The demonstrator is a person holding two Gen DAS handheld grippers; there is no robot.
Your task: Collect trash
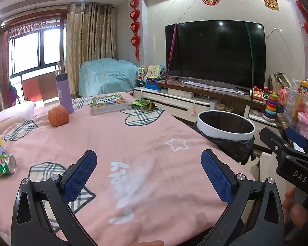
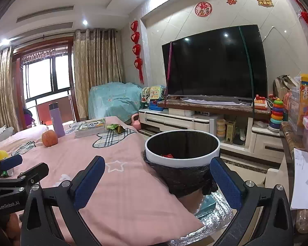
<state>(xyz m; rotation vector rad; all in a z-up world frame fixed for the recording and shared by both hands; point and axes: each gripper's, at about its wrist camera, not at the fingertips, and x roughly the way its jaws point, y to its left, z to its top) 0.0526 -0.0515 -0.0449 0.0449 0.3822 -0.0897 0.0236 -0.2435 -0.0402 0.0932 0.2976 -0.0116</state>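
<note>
Jaws apart on left gripper (image 1: pixel 148 176) and right gripper (image 2: pixel 157 182), both empty; bin (image 2: pixel 181 160) beside table for dropping crushed can (image 1: pixel 4 165), wrapper (image 1: pixel 143 104).

The table (image 1: pixel 145 143) is my landmark. My left gripper (image 1: pixel 148 176) hangs over its near edge, jaws spread; my right gripper (image 2: pixel 157 182) sits at its right corner, jaws spread. The trash bin (image 2: pixel 181 149) stands off the table's right side, scrap inside. On the table's near left lies a crushed can (image 1: pixel 4 165). At its far end lie a stack of books (image 1: pixel 108 103) and, just right of that, a snack wrapper (image 1: pixel 143 104); left of the books stands a bottle (image 1: pixel 64 93), with a ball (image 1: pixel 58 115) before it.
</note>
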